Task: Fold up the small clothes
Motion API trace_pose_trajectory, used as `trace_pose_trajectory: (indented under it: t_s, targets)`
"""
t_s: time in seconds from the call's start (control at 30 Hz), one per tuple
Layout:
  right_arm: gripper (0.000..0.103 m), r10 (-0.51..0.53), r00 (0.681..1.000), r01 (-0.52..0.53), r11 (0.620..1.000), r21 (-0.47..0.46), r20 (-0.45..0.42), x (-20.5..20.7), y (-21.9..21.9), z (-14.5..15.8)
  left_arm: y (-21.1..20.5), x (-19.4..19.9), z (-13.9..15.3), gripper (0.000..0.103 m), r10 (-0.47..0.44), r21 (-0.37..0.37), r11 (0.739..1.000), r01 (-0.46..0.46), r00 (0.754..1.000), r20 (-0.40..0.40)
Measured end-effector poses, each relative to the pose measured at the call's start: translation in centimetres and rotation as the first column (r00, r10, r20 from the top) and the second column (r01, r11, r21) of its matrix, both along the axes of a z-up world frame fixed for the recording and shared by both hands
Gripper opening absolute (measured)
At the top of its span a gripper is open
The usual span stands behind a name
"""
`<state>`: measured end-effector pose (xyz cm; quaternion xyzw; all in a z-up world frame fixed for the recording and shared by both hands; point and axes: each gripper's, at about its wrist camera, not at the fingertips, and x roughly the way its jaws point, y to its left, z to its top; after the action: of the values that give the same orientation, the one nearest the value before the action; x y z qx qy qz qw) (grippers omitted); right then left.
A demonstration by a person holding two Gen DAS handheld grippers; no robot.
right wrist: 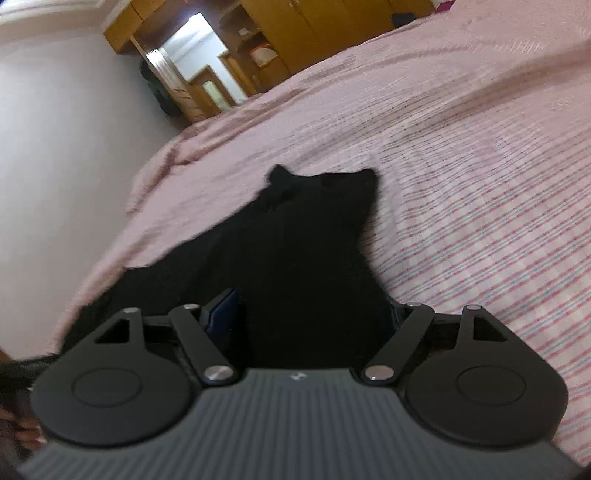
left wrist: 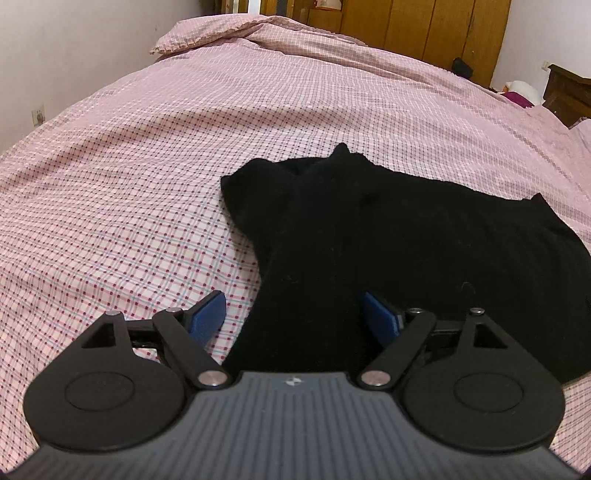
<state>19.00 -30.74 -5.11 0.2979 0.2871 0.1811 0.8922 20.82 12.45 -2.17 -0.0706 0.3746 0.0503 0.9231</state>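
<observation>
**Black garment flat on bed, both claws at near hem, no grip yet**

Item: black garment (left wrist: 388, 236) lies spread on pink checked bed cover (left wrist: 147, 147), roughly 12 to 3 o'clock from left claw (left wrist: 295, 314).

Left claw: released, blue pads (left wrist: 208, 314) spread wide; one pad over bare cover, other over cloth. Nothing pinched.

Right claw (right wrist: 306, 314): jaws apart, astride near end of garment (right wrist: 295, 240); far-side pad mostly hidden by cloth. View blurred, so contact w/ fabric can't be confirmed.

Step, est.: start of a fold, lining up on near edge. Next move prob. needs both claws lowered onto the hem, clenched, then lifted toward 12 o'clock.

Clearance: open cover at 9–12 o'clock, ample. Wardrobe (left wrist: 424, 29) and nightstand (left wrist: 569, 92) well apart. Bed edge (right wrist: 122, 206) at 9 o'clock in right view; wall beyond.
</observation>
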Motion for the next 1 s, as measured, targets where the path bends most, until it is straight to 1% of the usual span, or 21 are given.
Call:
trace_pose_trajectory:
  t_s: [0.03,0.07,0.2,0.27,0.33,0.37,0.4,0.43,0.57,0.67,0.83,1.0]
  targets:
    - [0.077,-0.005,1.000,0.005,0.998,0.058,-0.004,0.1,-0.1,-0.3,0.0,0.0,0.0,0.086,-0.001,-0.001,1.000,0.001,1.000,0.000]
    - [0.076,-0.026,1.000,0.026,0.997,0.075,-0.005,0.1,-0.1,-0.5,0.1,0.0,0.0,0.086,-0.001,-0.002,1.000,0.001,1.000,0.000]
    - [0.067,-0.079,0.997,0.078,0.993,0.091,0.012,0.4,0.1,-1.1,0.2,0.0,0.1,0.086,-0.003,-0.007,1.000,0.003,1.000,0.001]
    - [0.056,-0.101,0.995,0.100,0.992,0.079,0.007,0.5,0.2,-1.2,0.2,-0.1,0.1,0.086,-0.002,-0.007,1.000,0.002,1.000,0.002]
    - [0.032,-0.131,0.991,0.132,0.985,0.109,-0.016,0.8,-0.1,-1.7,0.2,-0.1,0.2,0.086,0.001,-0.006,1.000,-0.001,1.000,0.001]
    - [0.028,-0.137,0.990,0.140,0.978,0.154,-0.032,0.9,-0.6,-2.1,0.2,-0.2,0.3,0.086,0.002,-0.006,1.000,-0.002,1.000,0.001]
    - [0.025,-0.136,0.990,0.142,0.970,0.195,-0.046,1.0,-1.0,-2.3,0.2,-0.2,0.4,0.086,0.003,-0.007,1.000,-0.003,1.000,0.000]
    - [0.024,-0.138,0.989,0.146,0.966,0.215,-0.051,1.0,-1.3,-2.3,0.2,-0.3,0.5,0.086,0.002,-0.008,1.000,-0.002,1.000,-0.001]
    - [0.024,-0.141,0.989,0.146,0.971,0.191,-0.044,1.0,-0.8,-1.6,0.5,-0.4,0.9,0.086,0.003,-0.011,1.000,-0.003,1.000,-0.008]
    - [0.024,-0.149,0.988,0.154,0.968,0.196,-0.043,1.0,-0.7,-1.1,0.7,-0.7,1.3,0.086,0.009,-0.005,1.000,-0.009,1.000,-0.011]
    - [0.022,-0.149,0.989,0.147,0.979,0.141,0.005,1.1,0.4,0.8,1.1,-1.4,2.1,0.086,0.020,0.008,1.000,-0.020,1.000,0.000]
    - [0.021,-0.108,0.991,0.104,0.993,0.056,0.083,1.5,2.9,4.2,1.8,-2.2,2.9,0.086,0.029,0.007,1.000,-0.029,0.999,0.019]
